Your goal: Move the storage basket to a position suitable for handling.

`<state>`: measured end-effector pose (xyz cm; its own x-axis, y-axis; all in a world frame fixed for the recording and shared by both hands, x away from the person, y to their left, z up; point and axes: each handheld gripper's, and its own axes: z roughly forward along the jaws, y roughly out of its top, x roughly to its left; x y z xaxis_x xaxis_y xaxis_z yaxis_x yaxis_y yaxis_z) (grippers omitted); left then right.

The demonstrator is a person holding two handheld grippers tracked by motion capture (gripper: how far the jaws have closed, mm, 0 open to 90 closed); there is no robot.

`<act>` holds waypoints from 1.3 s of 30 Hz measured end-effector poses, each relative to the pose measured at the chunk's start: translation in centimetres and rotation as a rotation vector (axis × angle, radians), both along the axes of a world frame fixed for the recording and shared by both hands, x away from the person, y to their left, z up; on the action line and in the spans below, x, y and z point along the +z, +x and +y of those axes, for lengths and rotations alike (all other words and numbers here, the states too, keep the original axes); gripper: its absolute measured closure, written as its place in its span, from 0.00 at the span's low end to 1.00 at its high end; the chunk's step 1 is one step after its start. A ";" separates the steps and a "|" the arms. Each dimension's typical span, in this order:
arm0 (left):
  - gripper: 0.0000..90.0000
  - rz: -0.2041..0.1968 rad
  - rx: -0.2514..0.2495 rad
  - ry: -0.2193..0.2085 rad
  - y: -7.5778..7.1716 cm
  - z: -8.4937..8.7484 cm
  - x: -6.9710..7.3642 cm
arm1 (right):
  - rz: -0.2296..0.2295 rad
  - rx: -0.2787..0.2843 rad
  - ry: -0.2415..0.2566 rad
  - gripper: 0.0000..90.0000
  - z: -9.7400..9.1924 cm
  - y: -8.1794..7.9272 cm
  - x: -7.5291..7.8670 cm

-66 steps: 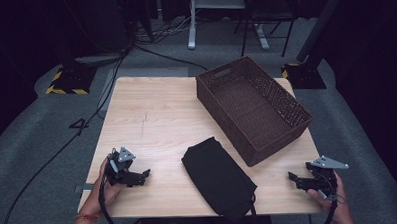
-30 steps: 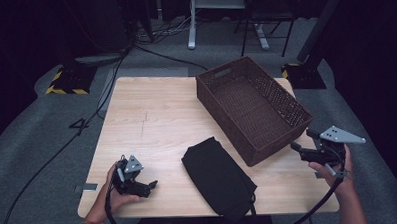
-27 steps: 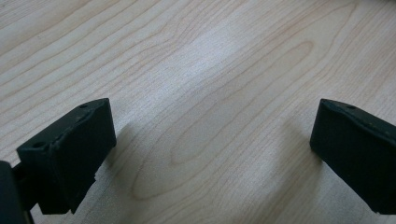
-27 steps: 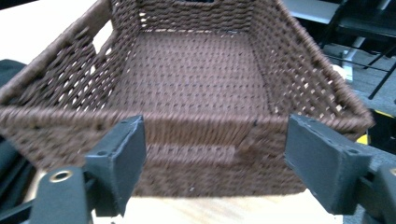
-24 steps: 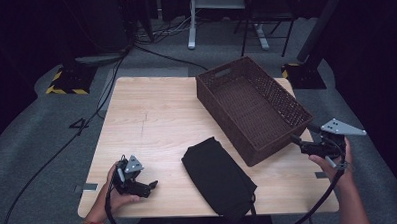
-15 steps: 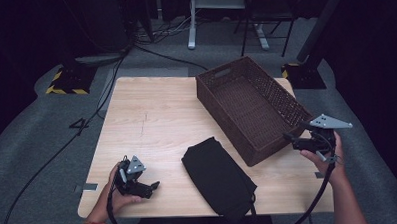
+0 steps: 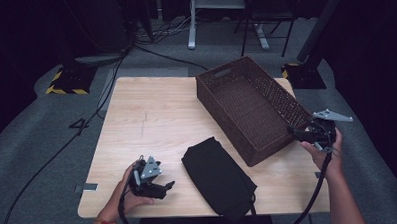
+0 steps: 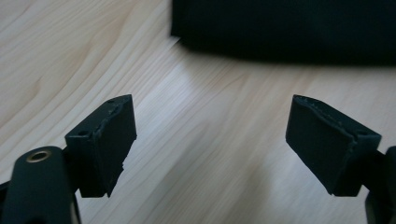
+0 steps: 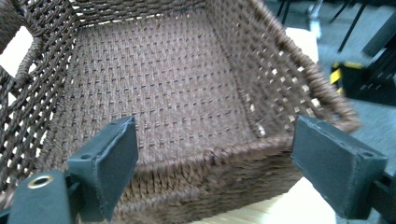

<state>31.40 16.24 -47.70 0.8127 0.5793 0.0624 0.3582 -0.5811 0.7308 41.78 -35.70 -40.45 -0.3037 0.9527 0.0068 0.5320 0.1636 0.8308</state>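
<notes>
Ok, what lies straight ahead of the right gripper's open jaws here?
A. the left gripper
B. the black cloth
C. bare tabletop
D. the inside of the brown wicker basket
D: the right gripper looks over the near rim into the basket, its woven floor showing between its jaws.

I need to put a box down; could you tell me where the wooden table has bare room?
The far-left stretch of the light wooden table, left of the brown wicker basket, is bare. The near edge is crowded: the folded black cloth lies between the left gripper and the basket.
</notes>
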 end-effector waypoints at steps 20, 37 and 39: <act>0.22 -0.025 -0.255 -0.044 1.2 -13.1 -0.7 | -0.006 -0.028 -0.090 0.09 2.5 1.1 -0.4; 0.25 -0.072 -0.124 0.060 3.9 -8.9 -1.6 | -0.014 0.047 -0.079 0.09 3.8 1.2 -0.4; 0.25 -0.065 -0.104 0.059 4.2 -8.3 -1.6 | -0.014 0.048 -0.080 0.09 4.0 1.2 -0.4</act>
<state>35.55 7.91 -49.30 0.8613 0.4858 0.1488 0.2464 -0.6555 0.7139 43.02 -31.72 -40.85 -0.3482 0.9346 -0.0730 0.5101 0.2543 0.8216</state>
